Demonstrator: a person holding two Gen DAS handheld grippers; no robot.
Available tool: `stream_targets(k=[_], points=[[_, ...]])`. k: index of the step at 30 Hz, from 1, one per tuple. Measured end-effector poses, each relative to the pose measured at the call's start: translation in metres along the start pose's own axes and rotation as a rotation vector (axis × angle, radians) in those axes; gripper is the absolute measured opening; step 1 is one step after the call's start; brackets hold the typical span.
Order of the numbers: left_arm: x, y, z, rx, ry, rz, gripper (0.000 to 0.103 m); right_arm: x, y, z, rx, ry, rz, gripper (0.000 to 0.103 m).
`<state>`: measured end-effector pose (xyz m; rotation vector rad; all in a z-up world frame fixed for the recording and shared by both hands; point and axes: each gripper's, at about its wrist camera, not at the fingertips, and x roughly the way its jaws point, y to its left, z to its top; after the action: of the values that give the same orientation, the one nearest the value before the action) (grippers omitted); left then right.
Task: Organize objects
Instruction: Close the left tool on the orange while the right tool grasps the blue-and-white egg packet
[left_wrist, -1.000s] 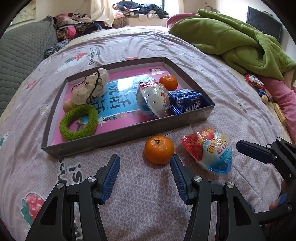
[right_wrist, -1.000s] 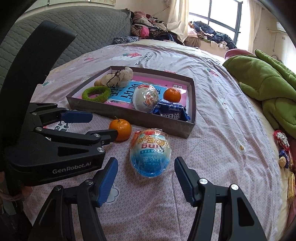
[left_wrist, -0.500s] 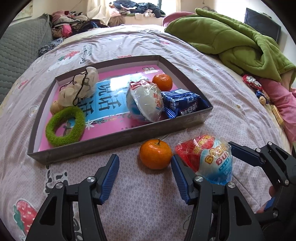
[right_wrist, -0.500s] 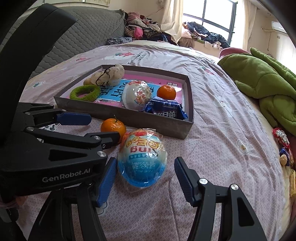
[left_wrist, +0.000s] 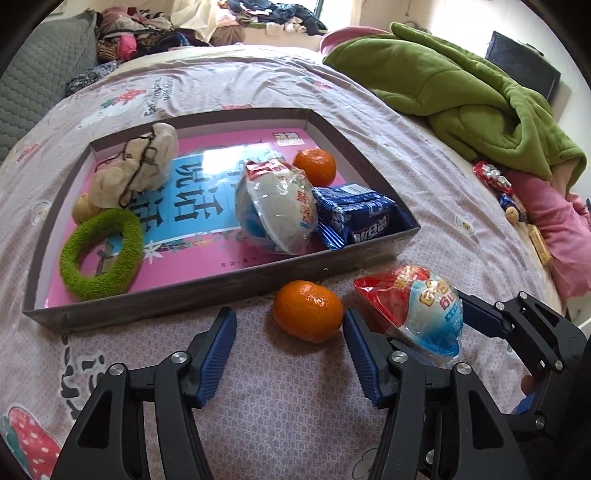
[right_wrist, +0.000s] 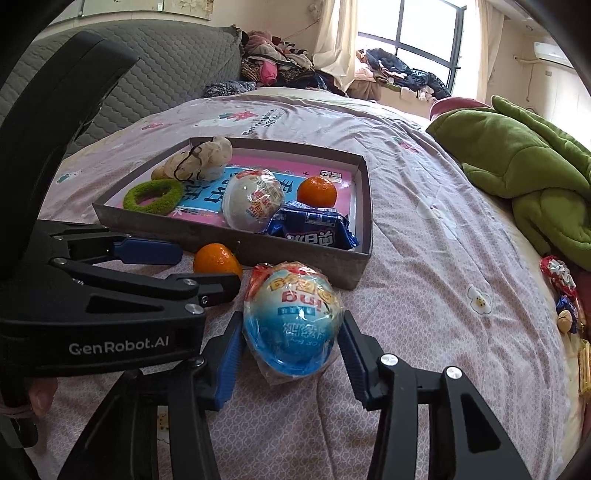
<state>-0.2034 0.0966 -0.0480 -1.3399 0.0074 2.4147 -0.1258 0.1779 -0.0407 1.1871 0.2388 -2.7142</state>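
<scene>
The right claw (right_wrist: 290, 349) has just closed onto the wrapped egg toy (right_wrist: 291, 321); the left claw (left_wrist: 290, 354) stands apart, its jaws just closing, tangerine (left_wrist: 308, 310) just ahead.

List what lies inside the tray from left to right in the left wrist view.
Green fuzzy ring → cream cloth bundle → white wrapped egg toy → orange → blue snack packet. A small tan thing beside the ring overlaps it, so it is left out.
</scene>
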Motion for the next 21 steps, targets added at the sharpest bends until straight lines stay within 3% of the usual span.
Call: stream_targets(k=[2,5,13,21], points=[[0.0038,-0.0007,0.0009,-0.002,0.012,-0.011,0.046,0.0006,-0.0013,0.0005,0.005,-0.001,0.005,0.049],[0.0073,-0.0016,0.0029,-0.002,0.016,-0.01,0.04,0.0002,-0.0024,0.0002,0.006,-0.004,0.007,0.049],[0.0081,0.0003,0.0047,-0.01,0.012,-0.028,0.04,0.0008,-0.0028,0.0012,0.005,-0.001,0.013,0.049],[-0.001,0.002,0.0006,0.003,-0.006,0.005,0.04,-0.001,-0.0028,0.0012,0.008,-0.004,0.021,0.049]])
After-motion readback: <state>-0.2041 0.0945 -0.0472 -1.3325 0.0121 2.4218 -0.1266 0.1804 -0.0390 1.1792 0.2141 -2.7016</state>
